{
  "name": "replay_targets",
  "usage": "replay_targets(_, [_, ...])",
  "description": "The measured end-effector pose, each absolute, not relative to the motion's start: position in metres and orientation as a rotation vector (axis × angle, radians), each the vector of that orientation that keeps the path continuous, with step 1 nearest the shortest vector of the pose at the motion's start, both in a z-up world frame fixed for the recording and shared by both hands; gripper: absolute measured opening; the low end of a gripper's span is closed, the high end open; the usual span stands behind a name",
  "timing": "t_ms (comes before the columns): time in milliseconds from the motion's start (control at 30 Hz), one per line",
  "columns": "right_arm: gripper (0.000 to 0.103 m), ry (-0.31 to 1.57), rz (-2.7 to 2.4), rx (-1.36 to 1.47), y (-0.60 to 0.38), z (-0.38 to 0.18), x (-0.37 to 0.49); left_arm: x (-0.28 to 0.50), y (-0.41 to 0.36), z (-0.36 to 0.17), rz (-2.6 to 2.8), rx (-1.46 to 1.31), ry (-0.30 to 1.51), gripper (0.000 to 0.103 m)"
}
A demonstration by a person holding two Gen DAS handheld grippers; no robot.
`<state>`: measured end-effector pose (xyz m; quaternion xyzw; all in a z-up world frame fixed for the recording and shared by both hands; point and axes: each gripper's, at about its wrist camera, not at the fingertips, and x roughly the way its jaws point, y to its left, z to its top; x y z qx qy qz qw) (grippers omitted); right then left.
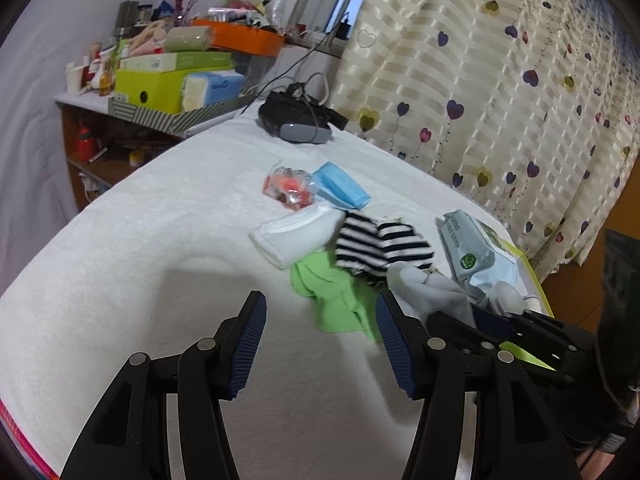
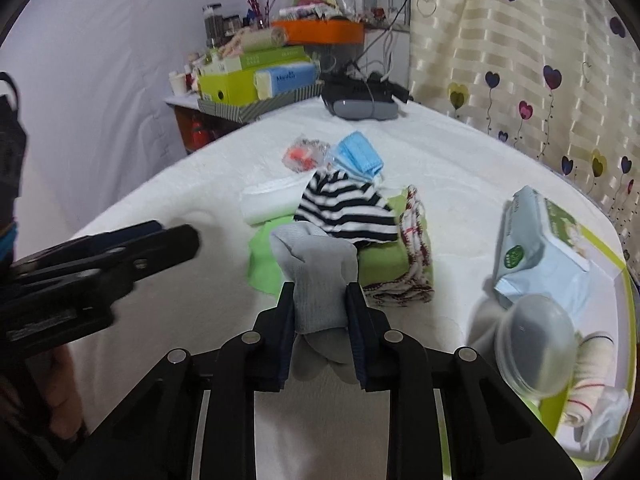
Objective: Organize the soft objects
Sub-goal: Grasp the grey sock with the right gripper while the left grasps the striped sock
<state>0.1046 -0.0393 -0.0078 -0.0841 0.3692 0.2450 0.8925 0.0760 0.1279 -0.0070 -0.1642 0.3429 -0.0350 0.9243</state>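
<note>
A pile of soft things lies on the white bed cover: a black-and-white striped cloth, a green cloth, a folded white towel and a blue face mask. My right gripper is shut on a grey sock and holds it above the cover. The sock also shows in the left wrist view. My left gripper is open and empty, just short of the green cloth. In the right wrist view it sits at the left.
A green-rimmed tray at the right holds a wipes pack, a clear lid and rolled socks. A folded red-checked cloth lies beside the pile. A headset and a cluttered shelf stand beyond.
</note>
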Motion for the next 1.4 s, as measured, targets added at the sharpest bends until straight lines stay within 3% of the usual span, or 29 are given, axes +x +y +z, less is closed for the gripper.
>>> replay_targets(367, [0.025, 0.662, 0.452, -0.099, -0.083, 0.027, 0.090, 0.110, 0.102, -0.006, -0.132, -0.352, 0.732, 0.057])
replay_targets(900, [0.025, 0.646, 0.446, -0.074, -0.099, 0.031, 0.098, 0.140, 0.070, -0.038, -0.160, -0.310, 0.840, 0.060])
replay_targets(967, [0.025, 0.646, 0.446, -0.072, -0.099, 0.031, 0.098, 0.138, 0.067, -0.042, -0.164, -0.303, 0.849, 0.055])
replay_targets(1033, [0.025, 0.647, 0.447, -0.071, -0.099, 0.031, 0.099, 0.138, 0.068, -0.045, -0.160, -0.305, 0.867, 0.033])
replay_targets(1133, [0.025, 0.646, 0.446, -0.072, -0.100, 0.031, 0.099, 0.138, 0.069, -0.047, -0.137, -0.294, 0.867, 0.019])
replay_targets(1233, [0.025, 0.643, 0.443, -0.069, -0.101, 0.031, 0.099, 0.137, 0.069, -0.044, -0.134, -0.286, 0.852, 0.012])
replay_targets(1400, [0.025, 0.631, 0.440, -0.068, -0.104, 0.033, 0.095, 0.125, 0.070, -0.032, -0.145, -0.290, 0.816, 0.011])
